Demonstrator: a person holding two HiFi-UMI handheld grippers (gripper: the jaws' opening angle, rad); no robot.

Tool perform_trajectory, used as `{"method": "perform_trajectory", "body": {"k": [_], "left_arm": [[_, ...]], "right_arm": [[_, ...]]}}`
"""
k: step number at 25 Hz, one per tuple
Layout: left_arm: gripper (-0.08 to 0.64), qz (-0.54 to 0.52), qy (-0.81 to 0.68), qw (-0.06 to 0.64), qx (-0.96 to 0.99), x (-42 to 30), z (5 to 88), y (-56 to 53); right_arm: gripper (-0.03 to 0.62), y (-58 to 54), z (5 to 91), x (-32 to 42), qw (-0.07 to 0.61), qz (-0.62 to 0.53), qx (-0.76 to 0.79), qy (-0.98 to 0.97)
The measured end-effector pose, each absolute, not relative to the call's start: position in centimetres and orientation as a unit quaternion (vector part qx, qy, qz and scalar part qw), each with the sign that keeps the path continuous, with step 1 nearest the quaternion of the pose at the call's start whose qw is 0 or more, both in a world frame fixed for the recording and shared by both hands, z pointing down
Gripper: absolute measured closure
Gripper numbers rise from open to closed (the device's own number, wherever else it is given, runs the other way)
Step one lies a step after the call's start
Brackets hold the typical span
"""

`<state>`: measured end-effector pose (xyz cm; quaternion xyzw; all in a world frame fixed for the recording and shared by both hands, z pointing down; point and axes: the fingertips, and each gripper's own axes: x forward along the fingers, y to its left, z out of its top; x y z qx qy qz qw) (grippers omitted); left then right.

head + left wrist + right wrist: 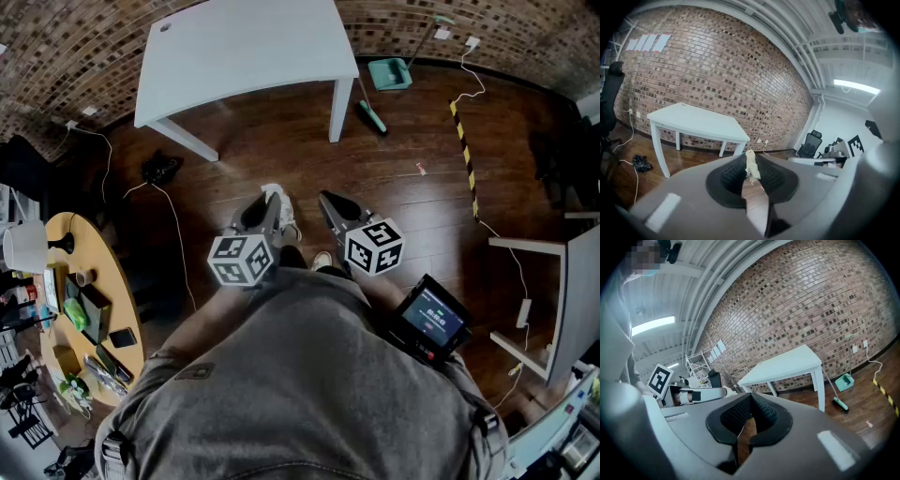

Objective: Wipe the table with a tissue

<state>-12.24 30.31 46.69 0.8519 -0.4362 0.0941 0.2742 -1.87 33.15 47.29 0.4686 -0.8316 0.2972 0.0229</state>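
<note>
Slip risk: left gripper (748, 158) pinches the tissue (751, 168) only at its fingertips, a scrap poking out at 12 o'clock, so a hard drag could pull it free. White table (244, 47) stands at 12 o'clock, well apart. Right gripper (750, 401) pressed together, empty.

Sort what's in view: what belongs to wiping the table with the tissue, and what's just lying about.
For the job:
- tissue, pinched in the left gripper
- white table, across the floor ahead

Just lying about:
- teal dustpan and broom by the wall
- striped floor tape
- cluttered round table
</note>
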Motion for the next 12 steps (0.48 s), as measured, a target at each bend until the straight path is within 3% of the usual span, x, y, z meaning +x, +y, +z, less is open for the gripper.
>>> {"method": "perform_trajectory", "body": {"k": [12], "left_arm": [[0.503, 0.084, -0.429, 0.28, 0.855, -12.2, 47.1, 18.5]], "right_arm": [[0.58, 22.2, 47.6, -2.1, 0.041, 0.295, 0.473, -0.83]]}}
